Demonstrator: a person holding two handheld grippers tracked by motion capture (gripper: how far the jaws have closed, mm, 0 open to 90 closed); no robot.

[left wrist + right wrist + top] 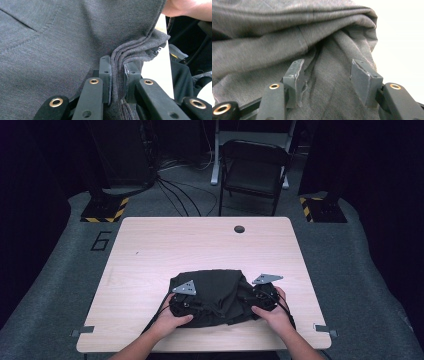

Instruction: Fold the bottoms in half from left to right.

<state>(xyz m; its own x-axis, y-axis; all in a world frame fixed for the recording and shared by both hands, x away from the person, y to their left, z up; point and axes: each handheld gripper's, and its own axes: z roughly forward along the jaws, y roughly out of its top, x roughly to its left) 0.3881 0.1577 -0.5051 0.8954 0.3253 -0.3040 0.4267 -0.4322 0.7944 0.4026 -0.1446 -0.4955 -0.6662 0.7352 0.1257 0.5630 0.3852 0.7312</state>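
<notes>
Your left tool (117, 75) is clenched on a folded stack of edges of the dark grey garment (220, 295); the layers pass straight between its pads. Your right tool (332, 80) stands partly open, with loose folds of the garment lying between its pads and no pinch evident. The garment lies bunched on the counter (200, 240) between both tools. A large digit "6" (101, 240) is marked on the floor, well beyond the left tool.
</notes>
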